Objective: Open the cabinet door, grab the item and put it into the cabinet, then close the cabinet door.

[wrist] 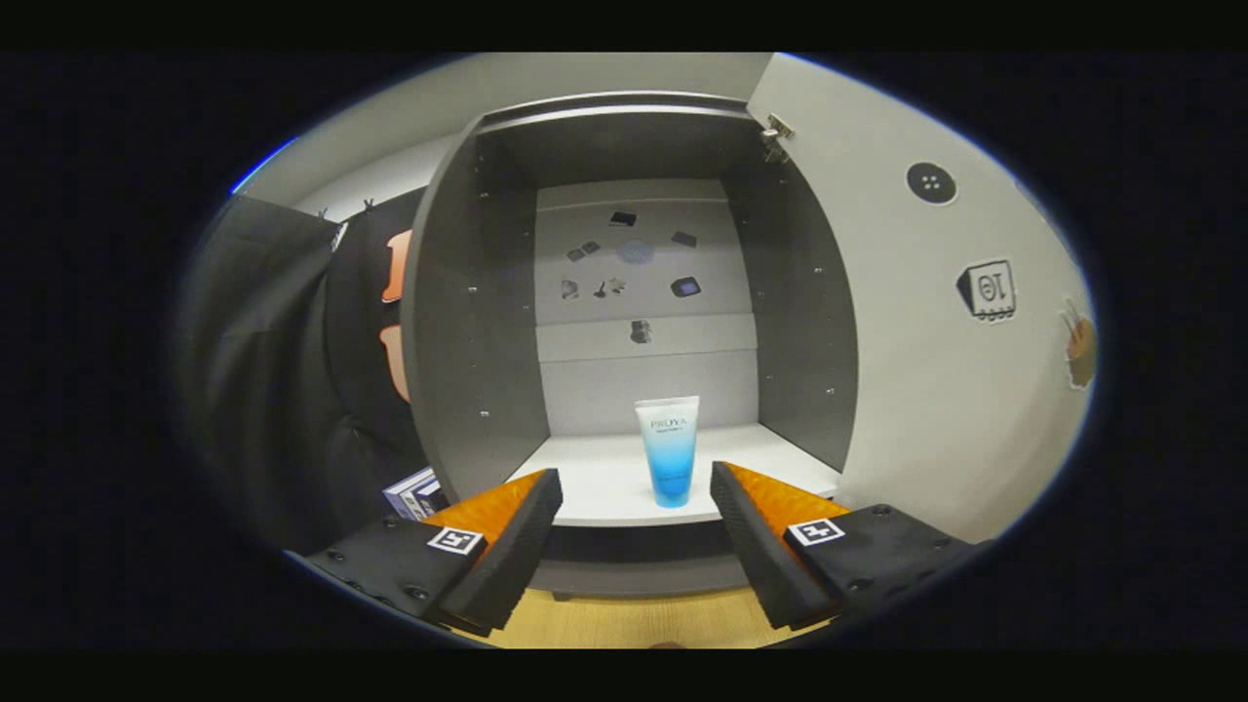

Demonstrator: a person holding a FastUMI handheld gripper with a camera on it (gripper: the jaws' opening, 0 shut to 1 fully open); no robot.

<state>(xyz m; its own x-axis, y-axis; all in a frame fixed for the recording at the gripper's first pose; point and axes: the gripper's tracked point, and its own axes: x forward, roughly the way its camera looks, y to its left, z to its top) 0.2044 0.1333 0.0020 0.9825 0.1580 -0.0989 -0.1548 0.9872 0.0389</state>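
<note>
A grey cabinet point(468, 322) stands open in front of me, its white door point(936, 390) swung wide to the right. A blue-and-white tube point(669, 450) stands cap-down on the cabinet's white floor point(604, 478), near the front edge. My gripper point(636, 487) is open, with the fingers spread to either side of the tube and a little short of it. Nothing touches the tube.
Small stickers dot the cabinet's back wall point(643, 263). Stickers also sit on the inside of the door. A small box point(414, 492) lies to the left of the cabinet, beside the left finger. A wooden tabletop point(634, 619) shows below the cabinet's base.
</note>
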